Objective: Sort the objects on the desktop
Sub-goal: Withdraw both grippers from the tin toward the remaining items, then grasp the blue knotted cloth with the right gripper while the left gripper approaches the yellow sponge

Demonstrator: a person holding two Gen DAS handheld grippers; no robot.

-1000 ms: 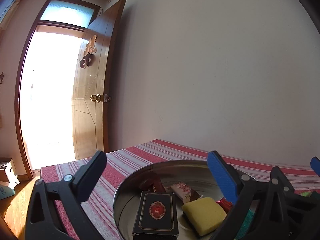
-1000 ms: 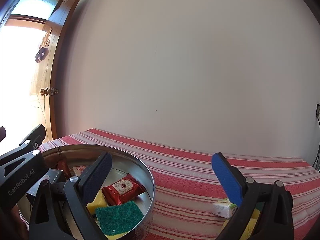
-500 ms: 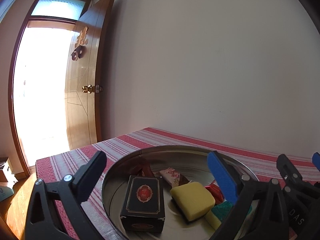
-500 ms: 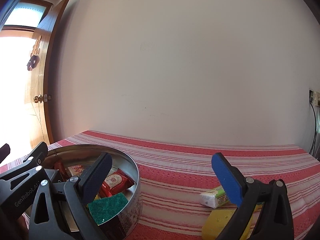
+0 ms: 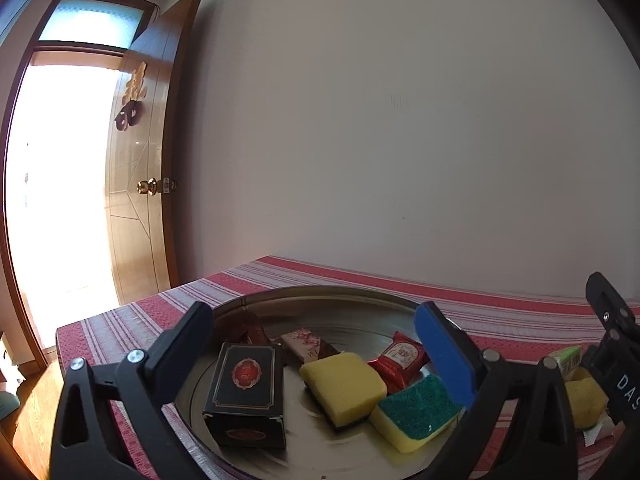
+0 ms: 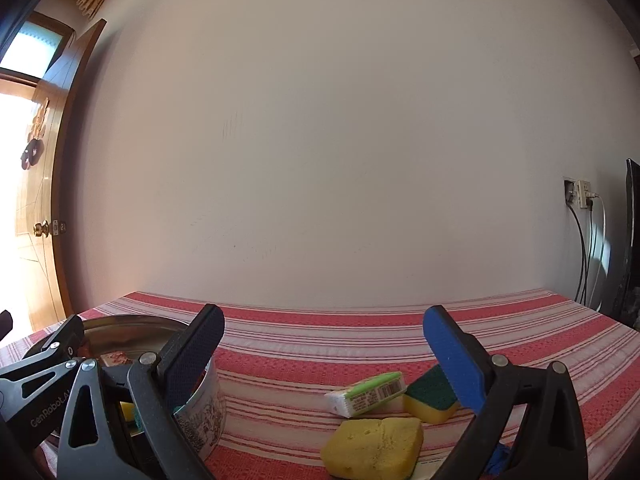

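Hovering over a round metal tin (image 5: pixel 360 300) on the red-striped table (image 6: pixel 360 336), my left hand-held gripper (image 5: pixel 316 344) is spread wide and empty above a black box (image 5: pixel 246 392), a yellow sponge (image 5: pixel 344 384), a green-topped sponge (image 5: pixel 416 412) and a red packet (image 5: pixel 400 358) inside. My right hand-held gripper (image 6: pixel 324 346), equally wide and empty, hangs above a white-and-green packet (image 6: pixel 366 394), a green-topped scrubber (image 6: pixel 430 400) and a plain yellow sponge block (image 6: pixel 374 446) lying beside the tin.
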